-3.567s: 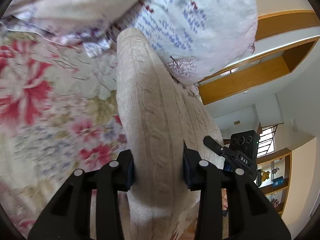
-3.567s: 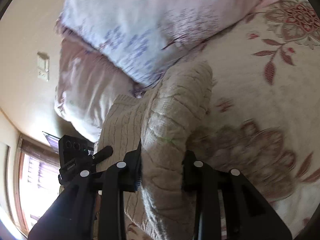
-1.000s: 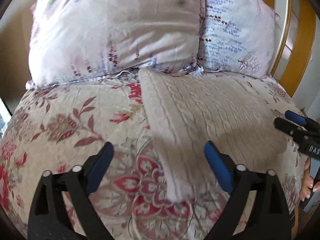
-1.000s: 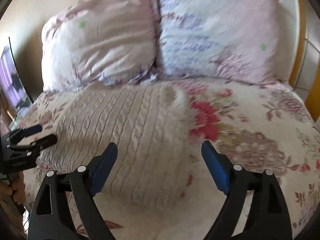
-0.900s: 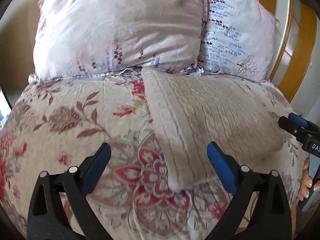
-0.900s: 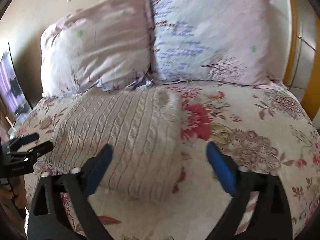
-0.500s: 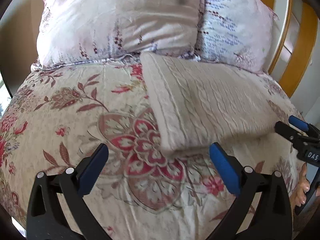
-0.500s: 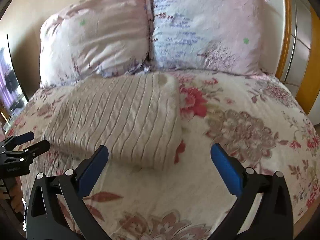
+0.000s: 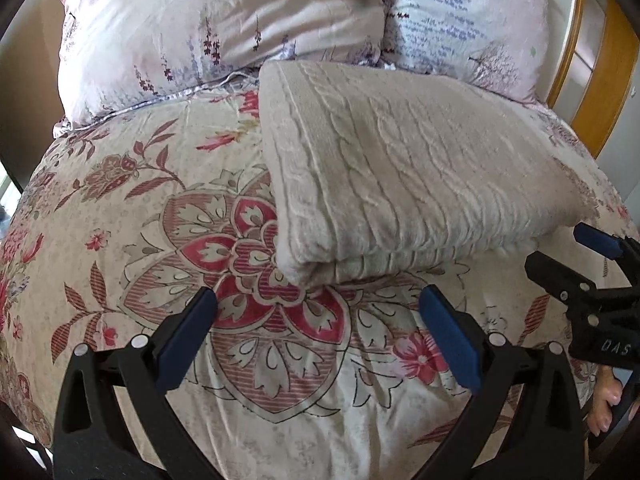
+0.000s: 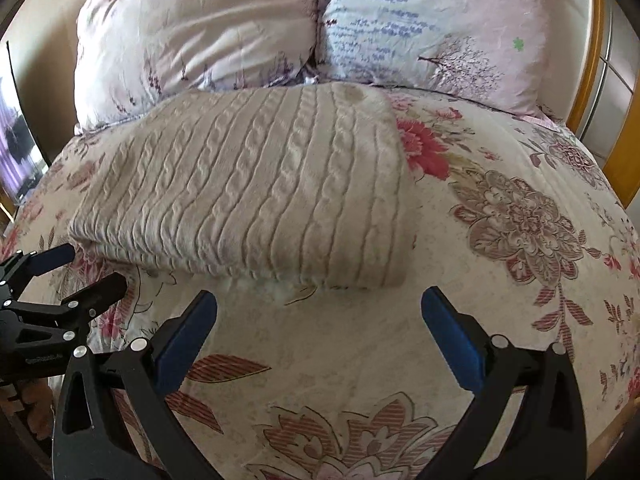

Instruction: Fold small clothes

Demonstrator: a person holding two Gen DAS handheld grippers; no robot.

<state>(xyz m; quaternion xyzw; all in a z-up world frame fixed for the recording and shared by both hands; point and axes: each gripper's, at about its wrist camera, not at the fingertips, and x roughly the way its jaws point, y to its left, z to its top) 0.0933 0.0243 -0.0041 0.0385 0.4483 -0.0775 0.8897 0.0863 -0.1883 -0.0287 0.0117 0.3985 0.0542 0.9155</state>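
We see the bed (image 9: 120, 216) under its floral cover, two pillows (image 10: 200, 36) propped at its head. The folded cream cable-knit sweater (image 9: 400, 172) lies flat on the bed, its far edge touching the pillows. Near the sweater's front edge, clear of it, our left tongs (image 9: 316, 320) gape wide and hold nothing; our right tongs (image 10: 318, 320) likewise spread wide, empty.

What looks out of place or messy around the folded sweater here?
Little stands out. The cable-knit sweater lies folded on the floral bedspread; only its near edge shows a lower layer peeking out slightly. Both hand-held grippers are open and clear.
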